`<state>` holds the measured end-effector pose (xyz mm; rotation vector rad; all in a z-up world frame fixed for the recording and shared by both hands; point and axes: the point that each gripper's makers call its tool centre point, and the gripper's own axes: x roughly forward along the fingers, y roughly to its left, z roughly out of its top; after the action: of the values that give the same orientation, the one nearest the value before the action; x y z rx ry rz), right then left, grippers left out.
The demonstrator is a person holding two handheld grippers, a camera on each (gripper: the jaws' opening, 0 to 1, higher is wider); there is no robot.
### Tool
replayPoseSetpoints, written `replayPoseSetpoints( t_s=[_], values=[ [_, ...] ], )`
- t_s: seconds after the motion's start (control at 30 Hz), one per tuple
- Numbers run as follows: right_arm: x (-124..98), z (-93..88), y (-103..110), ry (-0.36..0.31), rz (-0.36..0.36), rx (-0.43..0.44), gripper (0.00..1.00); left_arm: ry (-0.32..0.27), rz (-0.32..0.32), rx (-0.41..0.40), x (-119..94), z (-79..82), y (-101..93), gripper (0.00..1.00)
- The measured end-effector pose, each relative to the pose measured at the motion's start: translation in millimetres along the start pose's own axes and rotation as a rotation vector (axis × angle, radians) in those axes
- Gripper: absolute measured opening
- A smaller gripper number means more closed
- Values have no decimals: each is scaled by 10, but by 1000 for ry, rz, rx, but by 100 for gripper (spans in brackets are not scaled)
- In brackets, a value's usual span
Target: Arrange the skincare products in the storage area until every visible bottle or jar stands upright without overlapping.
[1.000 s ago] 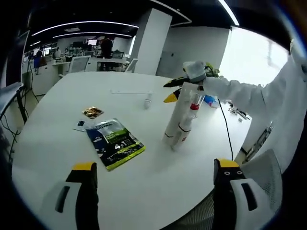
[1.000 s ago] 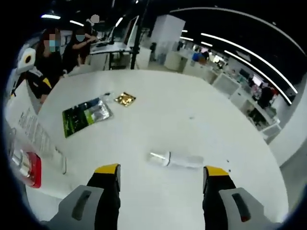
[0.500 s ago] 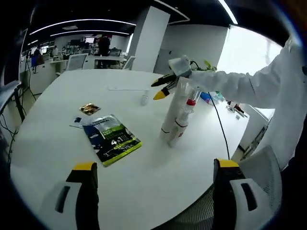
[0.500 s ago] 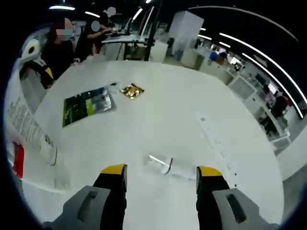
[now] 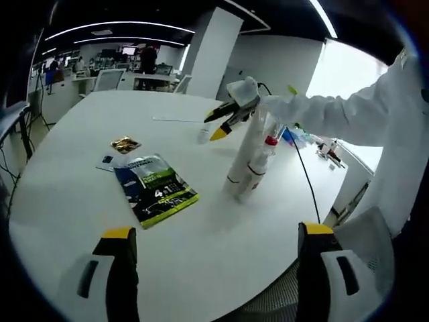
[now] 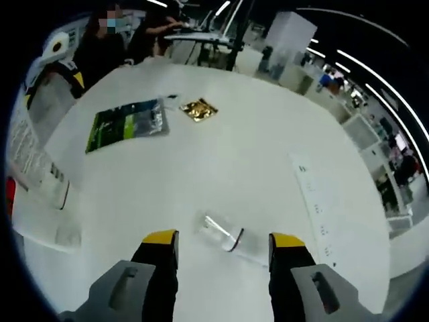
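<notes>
Both grippers' fingers spread wide, empty; right gripper (image 6: pixel 218 240) straddles fallen bottle (image 6: pixel 226 237)

Right gripper (image 6: pixel 221 243) over white round surface (image 6: pixel 255 161), jaws apart. Small clear bottle (image 6: pixel 224 236) lies on its side between the jaw tips. Green packet (image 6: pixel 127 125) and gold sachet (image 6: pixel 200 109) lie flat farther off. White tube (image 6: pixel 37 154) at left edge.

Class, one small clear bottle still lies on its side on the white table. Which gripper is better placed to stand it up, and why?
The right gripper. The small clear bottle lies between its open jaws, close in front of them. The left gripper hangs open near the table's edge, with the green packet and tall white bottles between it and that bottle.
</notes>
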<state>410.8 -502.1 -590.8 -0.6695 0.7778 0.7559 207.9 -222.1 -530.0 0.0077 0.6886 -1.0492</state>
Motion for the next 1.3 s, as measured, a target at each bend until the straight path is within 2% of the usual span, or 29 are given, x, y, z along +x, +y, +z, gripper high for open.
replayPoseSetpoints(
  t_s=[0.17,0.3,0.5,0.6,0.67,0.83,1.3],
  values=[
    [47,-25,-5,18,18,-13,49,7,1,-7,9,-33,17,95],
    [103,-116,-81,35,30,-7,48,17,-1,-11,22,-62,20,95],
    [140,-95,-69,44,44,-14,47,30,0,-16,47,-103,38,94],
    [207,-124,-62,80,57,-47,47,35,-6,-16,58,-119,28,94],
    [226,-97,-87,72,47,-13,42,36,-11,-17,63,-122,17,94],
    [219,-126,-23,73,87,27,34,35,-8,-21,66,-131,35,94],
    [208,-120,100,78,121,100,21,47,-8,-36,74,-170,37,95]
  ],
)
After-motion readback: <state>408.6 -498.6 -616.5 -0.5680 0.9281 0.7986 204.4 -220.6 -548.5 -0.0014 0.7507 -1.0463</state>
